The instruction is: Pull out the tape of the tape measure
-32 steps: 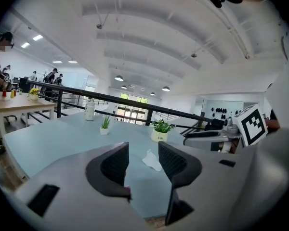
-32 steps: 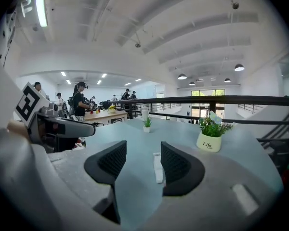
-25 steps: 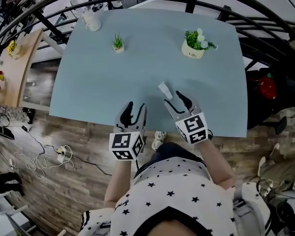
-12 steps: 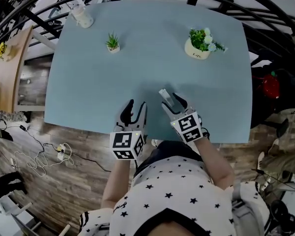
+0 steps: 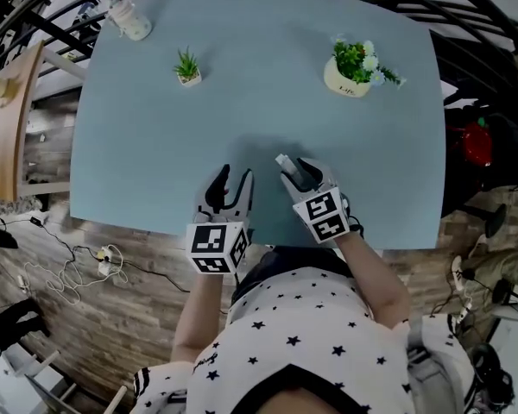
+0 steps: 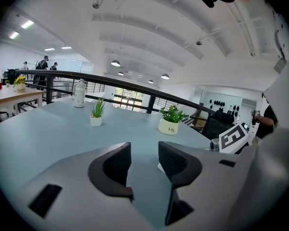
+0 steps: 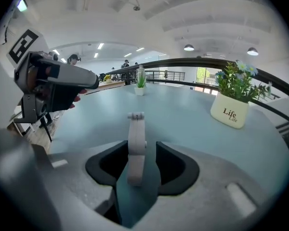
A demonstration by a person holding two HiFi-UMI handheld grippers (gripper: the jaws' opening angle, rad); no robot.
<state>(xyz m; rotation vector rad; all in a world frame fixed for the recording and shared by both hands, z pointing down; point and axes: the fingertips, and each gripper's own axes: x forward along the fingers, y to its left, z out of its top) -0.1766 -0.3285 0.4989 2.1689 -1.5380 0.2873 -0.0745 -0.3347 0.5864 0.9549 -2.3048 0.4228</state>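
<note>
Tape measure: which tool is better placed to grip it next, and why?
Right. The tape measure stands between the right tool's open jaws, which have just been closing; the left tool's jaws hold nothing.

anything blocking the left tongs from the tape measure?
Nothing visible does. Only bare table lies between the left tongs and the tape measure. The tape measure stands between the jaws of the right tongs, which have just been closing but do not press on it yet.
</note>
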